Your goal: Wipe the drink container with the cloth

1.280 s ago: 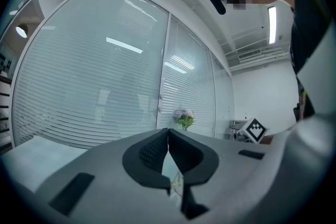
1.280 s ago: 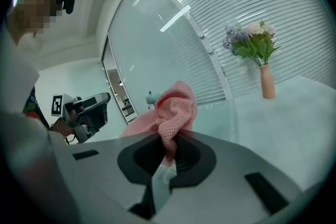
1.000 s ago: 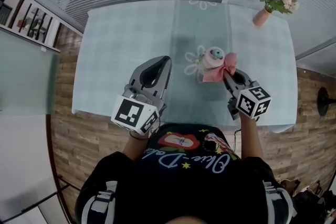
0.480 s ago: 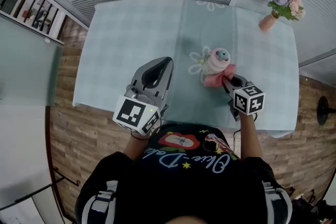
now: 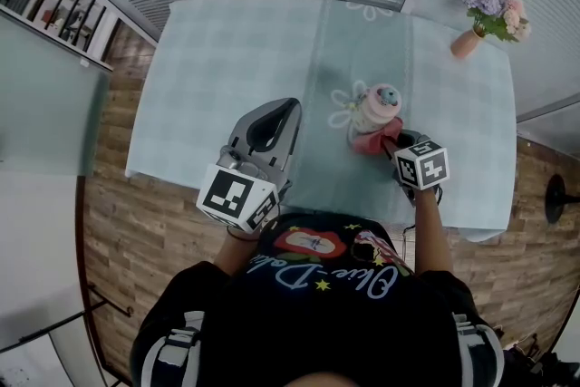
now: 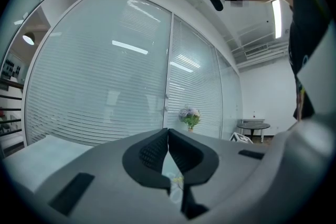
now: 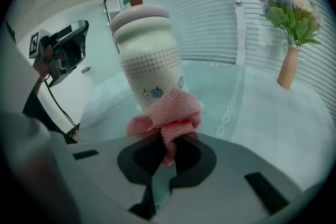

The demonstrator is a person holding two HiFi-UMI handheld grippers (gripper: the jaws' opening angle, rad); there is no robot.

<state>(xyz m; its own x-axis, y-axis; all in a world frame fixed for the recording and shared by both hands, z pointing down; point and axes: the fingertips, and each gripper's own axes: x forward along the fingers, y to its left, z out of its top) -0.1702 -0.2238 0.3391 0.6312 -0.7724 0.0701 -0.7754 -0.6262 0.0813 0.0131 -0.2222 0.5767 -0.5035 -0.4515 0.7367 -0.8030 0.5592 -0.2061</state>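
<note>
A cream drink bottle with a pink lid and a teal cap stands upright on the pale green tablecloth. My right gripper is shut on a pink knitted cloth, and the bunched cloth presses against the lower front of the bottle. My left gripper hangs shut above the table's near edge, to the left of the bottle, with nothing between its jaws.
A small vase of purple and pink flowers stands at the table's far right corner, also seen in the right gripper view. Glass walls with blinds run behind the table. Wooden floor lies on both sides.
My right gripper has carried the cloth down the bottle's side, from near its top to its lower part. The left gripper has stayed put.
</note>
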